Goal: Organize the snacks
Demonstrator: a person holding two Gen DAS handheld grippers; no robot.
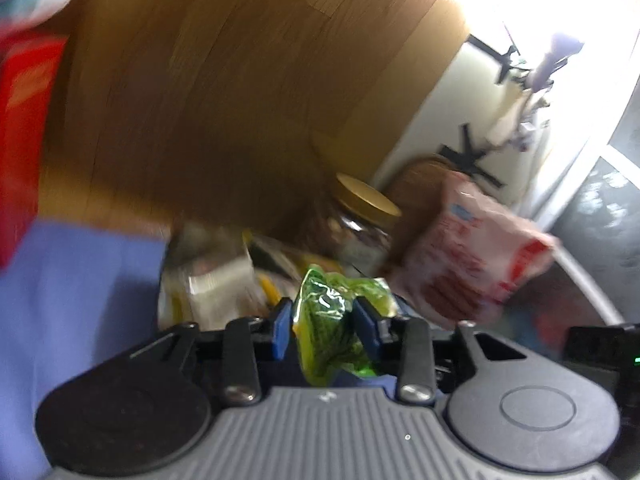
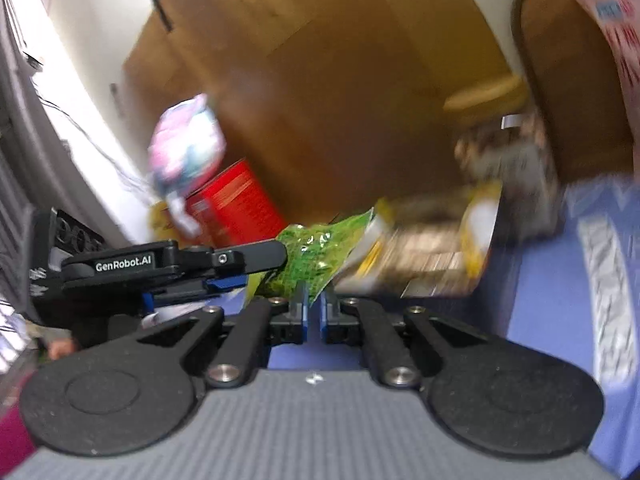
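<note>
Only writing we can actually read is "GenRobot.AI" on the side of the left gripper [image 2: 276, 258], seen from the right wrist view; everything printed on the snacks is too blurred to make out. Count-wise we see one green crinkly packet [image 1: 334, 320], one jar with a gold lid [image 1: 360, 220], one pink-and-red bag [image 1: 472, 256], one red box [image 2: 236, 204], one pink and teal pouch [image 2: 186, 148] sitting on top of that box, and a smeared pile of yellow and white packets [image 2: 432, 248] we can't count. The left gripper [image 1: 322, 324] has its blue pads clamped on the green packet, which bulges out between them. The right gripper [image 2: 313, 312] has its fingers nearly together with just a slim gap, nothing between them, and the green packet's lower edge sits just ahead of its tips. The jar and the pink-and-red bag are beyond the left gripper, off to its right. It's all on a blue cloth [image 1: 80, 280] over a wooden floor [image 1: 240, 80].
</note>
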